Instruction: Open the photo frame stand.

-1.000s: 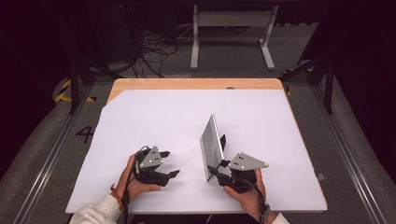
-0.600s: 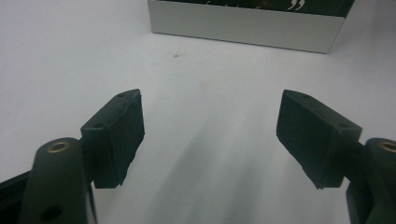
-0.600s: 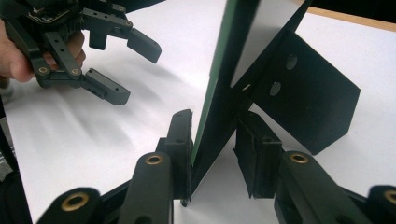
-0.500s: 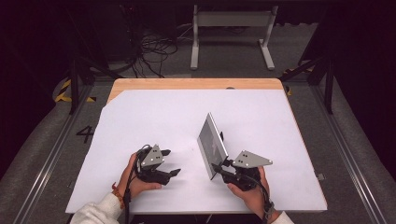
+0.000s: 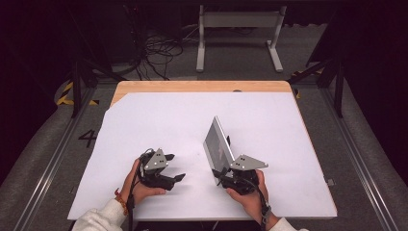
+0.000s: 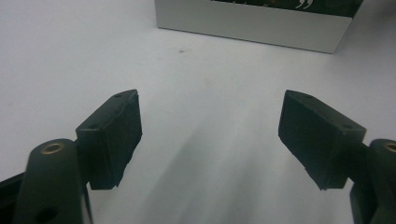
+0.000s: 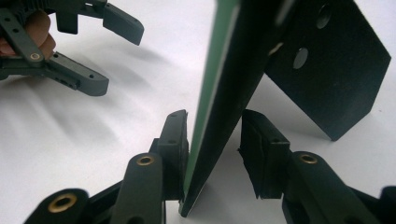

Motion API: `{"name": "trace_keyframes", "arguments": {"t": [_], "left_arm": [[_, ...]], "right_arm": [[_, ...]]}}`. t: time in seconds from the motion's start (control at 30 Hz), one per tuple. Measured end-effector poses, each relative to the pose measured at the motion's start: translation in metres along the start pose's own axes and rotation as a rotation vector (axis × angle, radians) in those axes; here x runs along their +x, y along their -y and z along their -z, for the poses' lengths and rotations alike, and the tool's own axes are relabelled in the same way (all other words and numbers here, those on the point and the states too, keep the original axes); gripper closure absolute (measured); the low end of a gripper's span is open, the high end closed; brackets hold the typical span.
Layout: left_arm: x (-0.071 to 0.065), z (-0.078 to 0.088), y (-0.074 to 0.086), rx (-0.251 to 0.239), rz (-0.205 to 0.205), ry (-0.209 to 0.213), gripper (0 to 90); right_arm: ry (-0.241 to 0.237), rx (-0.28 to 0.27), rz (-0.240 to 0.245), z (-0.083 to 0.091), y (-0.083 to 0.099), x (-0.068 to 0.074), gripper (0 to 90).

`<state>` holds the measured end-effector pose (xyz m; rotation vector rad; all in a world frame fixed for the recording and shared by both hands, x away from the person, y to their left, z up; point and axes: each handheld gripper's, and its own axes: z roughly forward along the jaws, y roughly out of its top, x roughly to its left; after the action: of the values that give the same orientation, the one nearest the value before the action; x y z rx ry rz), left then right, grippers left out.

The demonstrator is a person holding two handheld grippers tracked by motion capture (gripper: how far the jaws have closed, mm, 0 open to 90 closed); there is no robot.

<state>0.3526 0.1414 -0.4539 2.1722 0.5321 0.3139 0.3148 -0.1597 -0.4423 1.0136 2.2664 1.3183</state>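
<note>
A thin picture frame (image 5: 219,144) stands upright on its edge at the right of the white bench (image 5: 159,120), silver-rimmed, a black stand leg propped behind. The right tool (image 7: 212,140) brackets its lower edge, one pad touching, the other just clear, its jaws having just eased wider. The left tool (image 6: 210,128) rests nearby, gaping wide, nothing in it.

A white sheet (image 5: 159,120) is spread over the tabletop (image 5: 202,86), whose bare wooden strip is left uncovered along the far edge. Beyond that edge, tangled cables (image 5: 156,48) and a grey stand (image 5: 238,29) are seen on the floor.
</note>
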Motion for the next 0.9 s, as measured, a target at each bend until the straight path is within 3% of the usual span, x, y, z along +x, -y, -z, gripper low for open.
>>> {"name": "trace_keyframes", "arguments": {"t": [0.3, 0.5, 0.9], "left_arm": [[0.001, -0.004, -0.003, 0.008, -0.005, -0.001, 21.4], [0.008, -0.007, -0.005, 0.009, 0.015, -0.007, 20.6], [0.023, -0.035, -0.019, 0.043, 0.004, 0.039, 18.1]], "right_arm": [[-0.03, 0.017, 0.016, 0.003, 0.0, -0.006, 67.1], [-0.061, 0.024, 0.013, 0.009, 0.003, -0.012, 71.8], [-0.076, 0.035, 0.029, 0.013, 0.004, -0.016, 72.7]]}}
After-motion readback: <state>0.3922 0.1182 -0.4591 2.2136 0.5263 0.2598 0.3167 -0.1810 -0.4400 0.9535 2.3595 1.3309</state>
